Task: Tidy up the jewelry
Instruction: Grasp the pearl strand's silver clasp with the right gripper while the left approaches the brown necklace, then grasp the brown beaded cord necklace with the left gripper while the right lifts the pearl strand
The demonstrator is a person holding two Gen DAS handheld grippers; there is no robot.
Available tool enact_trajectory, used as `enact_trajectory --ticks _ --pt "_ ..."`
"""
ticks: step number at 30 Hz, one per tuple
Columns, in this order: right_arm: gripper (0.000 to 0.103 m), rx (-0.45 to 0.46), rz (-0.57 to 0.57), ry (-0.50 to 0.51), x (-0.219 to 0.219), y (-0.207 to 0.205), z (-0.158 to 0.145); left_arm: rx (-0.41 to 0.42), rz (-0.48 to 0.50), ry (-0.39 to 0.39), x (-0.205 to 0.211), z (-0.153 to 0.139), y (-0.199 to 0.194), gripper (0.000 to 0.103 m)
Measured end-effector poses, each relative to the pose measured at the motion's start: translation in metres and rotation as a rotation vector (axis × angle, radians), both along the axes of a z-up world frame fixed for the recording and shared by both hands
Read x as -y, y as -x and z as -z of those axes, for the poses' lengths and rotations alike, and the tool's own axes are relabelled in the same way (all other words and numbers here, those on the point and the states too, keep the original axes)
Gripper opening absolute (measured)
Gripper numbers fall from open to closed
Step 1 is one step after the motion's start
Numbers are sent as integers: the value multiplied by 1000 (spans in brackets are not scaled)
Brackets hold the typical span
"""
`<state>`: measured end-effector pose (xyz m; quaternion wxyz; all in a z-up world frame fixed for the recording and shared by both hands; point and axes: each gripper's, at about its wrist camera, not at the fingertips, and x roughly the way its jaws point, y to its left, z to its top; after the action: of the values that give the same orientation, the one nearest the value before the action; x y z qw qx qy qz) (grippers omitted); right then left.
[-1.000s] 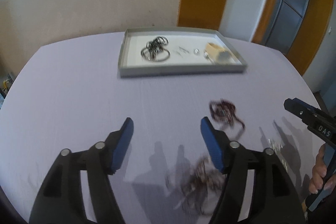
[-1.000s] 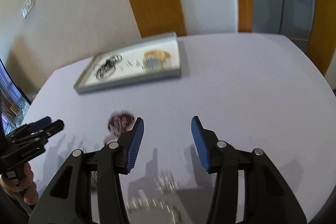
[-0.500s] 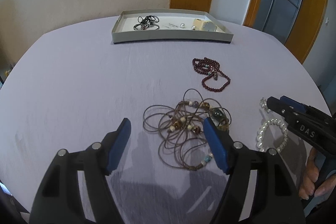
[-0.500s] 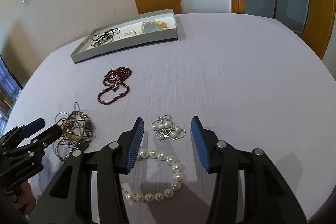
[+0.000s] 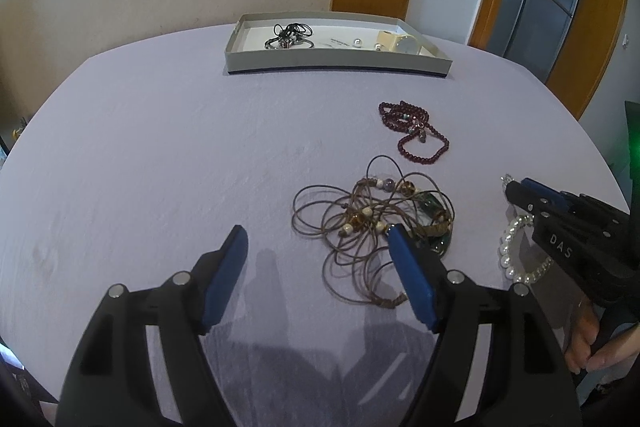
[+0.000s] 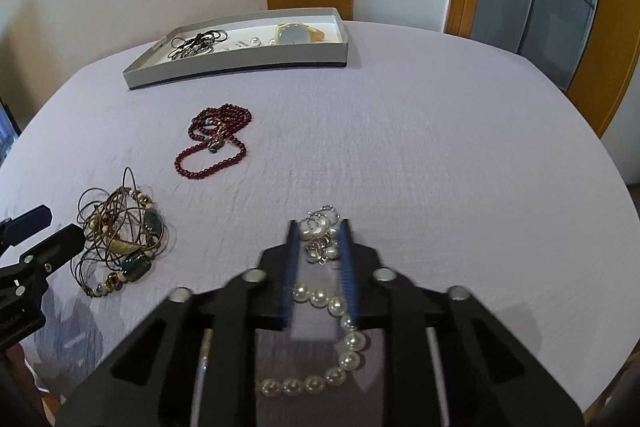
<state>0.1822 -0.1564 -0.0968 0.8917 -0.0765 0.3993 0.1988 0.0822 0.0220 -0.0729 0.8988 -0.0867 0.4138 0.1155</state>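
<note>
On the lavender table (image 6: 440,147), leftmost, the left gripper (image 5: 316,259) hangs spread with the cord necklace (image 5: 376,219) just ahead and right of it. Further right, the right gripper (image 6: 318,243) is nearest the pearl cluster (image 6: 320,237), its fingers narrowed around it, though whether they pinch it I cannot tell; the pearl strand (image 6: 340,343) trails back beneath.

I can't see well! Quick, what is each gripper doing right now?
Left gripper: open, holding nothing.
Right gripper: nearly closed around the pearl cluster; whether it grips it cannot be told.

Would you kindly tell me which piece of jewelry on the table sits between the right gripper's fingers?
The pearl cluster with silver chain, framed by the right gripper; the dark red beads and brown cord tangle lie off left.
</note>
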Motion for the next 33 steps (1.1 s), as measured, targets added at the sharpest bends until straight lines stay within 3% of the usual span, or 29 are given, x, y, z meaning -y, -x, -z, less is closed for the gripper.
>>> enact_trajectory --ticks 5,18,23,25,27,29,33 --pt "6 -14 10 -45 8 -2 0 1 14 -1 4 2 1 76" --pt "6 9 40 -206 37 -16 -37 -48 27 6 18 15 -21 81" --pt "6 16 38 -227 40 -17 -44 -57 34 -36 30 17 -29 79" --pt "6 8 37 -233 41 -18 -43 -55 32 -50 34 17 -31 69" --pt "6 -1 36 -230 41 -19 -40 -50 31 -54 37 15 -33 44" --pt "6 -13 34 -227 40 -20 -36 -50 46 -38 39 13 -36 14" --pt "6 -34 30 -213 36 -20 -28 -52 51 -2 34 12 -38 11"
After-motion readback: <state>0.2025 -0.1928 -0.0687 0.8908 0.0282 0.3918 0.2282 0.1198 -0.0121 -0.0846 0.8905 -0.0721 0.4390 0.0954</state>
